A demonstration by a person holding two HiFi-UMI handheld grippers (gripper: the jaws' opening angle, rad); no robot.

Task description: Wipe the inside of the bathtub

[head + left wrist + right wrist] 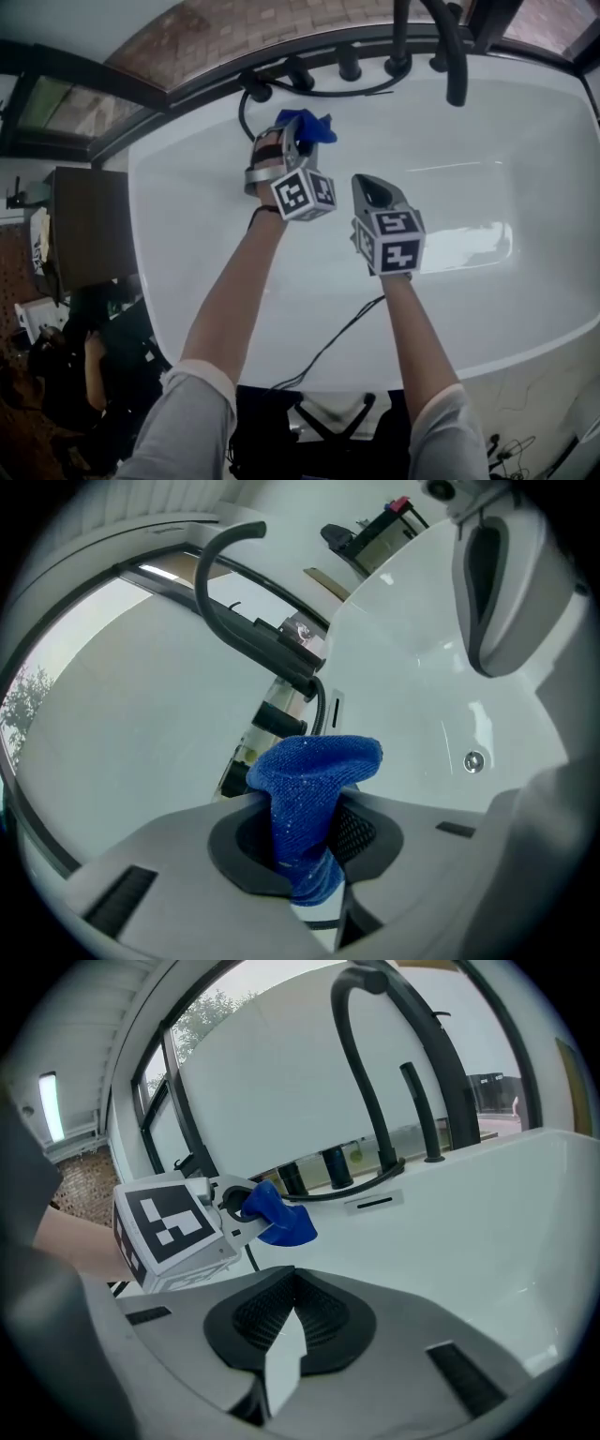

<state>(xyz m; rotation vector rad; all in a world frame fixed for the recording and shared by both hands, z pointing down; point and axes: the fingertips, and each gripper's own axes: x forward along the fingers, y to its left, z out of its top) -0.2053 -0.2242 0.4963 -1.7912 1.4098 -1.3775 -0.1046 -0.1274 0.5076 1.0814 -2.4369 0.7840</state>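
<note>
The white bathtub (487, 141) fills the head view. My left gripper (296, 134) is held over the tub's far left part, near the taps, and is shut on a blue cloth (306, 124). In the left gripper view the blue cloth (314, 785) stands bunched up between the closed jaws of my left gripper (305, 855). My right gripper (371, 187) hovers just to the right of it, above the tub's middle. The right gripper view shows my right gripper (286, 1321) with jaws together and nothing between them, and the blue cloth (279, 1218) ahead in the left gripper (239, 1206).
A black faucet spout (448, 47), several black knobs (349, 64) and a black hose (251, 103) line the far rim. A round metal fitting (473, 760) sits in the tub wall. A dark cabinet (89, 225) and a person (66, 361) are left of the tub. A cable (328, 342) crosses the near rim.
</note>
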